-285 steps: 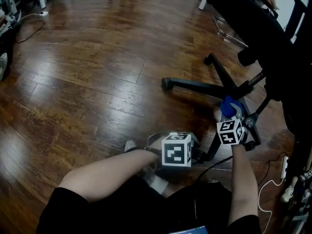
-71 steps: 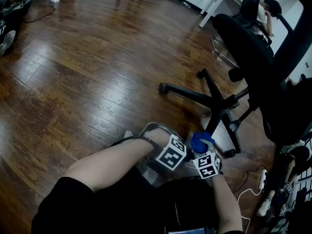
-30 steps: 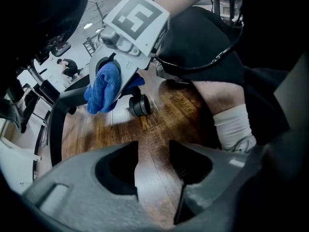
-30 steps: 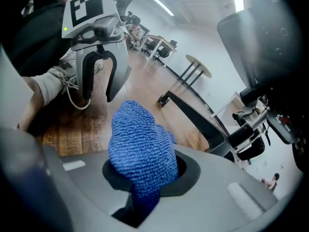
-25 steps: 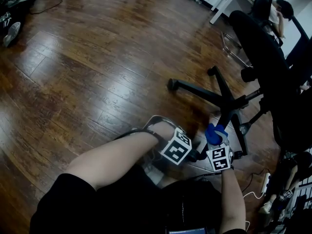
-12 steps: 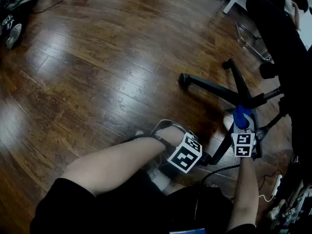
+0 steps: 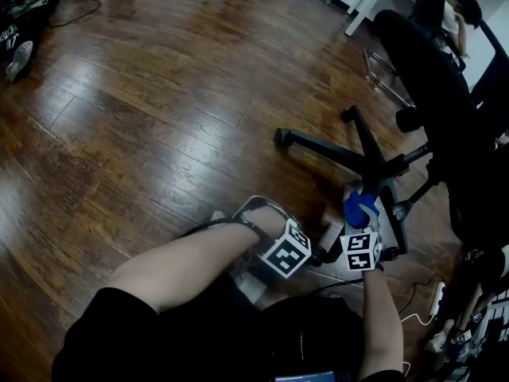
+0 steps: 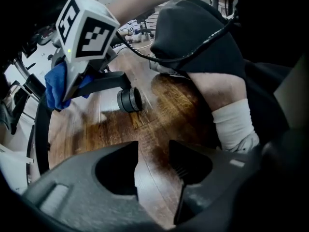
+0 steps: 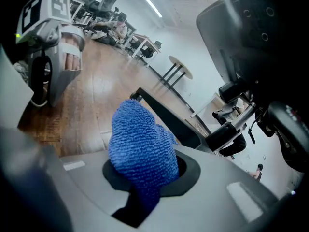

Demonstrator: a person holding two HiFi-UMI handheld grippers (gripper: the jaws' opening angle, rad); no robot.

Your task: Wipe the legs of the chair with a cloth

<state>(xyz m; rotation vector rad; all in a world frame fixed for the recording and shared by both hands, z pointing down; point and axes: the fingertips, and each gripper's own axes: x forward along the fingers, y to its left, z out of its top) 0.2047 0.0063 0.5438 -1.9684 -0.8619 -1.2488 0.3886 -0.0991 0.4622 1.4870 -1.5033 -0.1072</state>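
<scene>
The right tool [image 9: 140, 192] is clamped on the blue cloth [image 9: 142, 149], which sits on the chair's near leg [image 8: 108, 79], up from its caster [image 8: 129, 99]. The left tool [image 8: 153, 163] is empty, its jaws apart above the wood floor [image 7: 159, 94]. A good wipe probably means pressing the cloth firmly and drawing it along the leg's full length to the caster.

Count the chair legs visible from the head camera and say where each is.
4 legs: one runs left, one points away, one slants back on the right, one lies under the blue cloth. A fifth may hide under the seat.
</scene>
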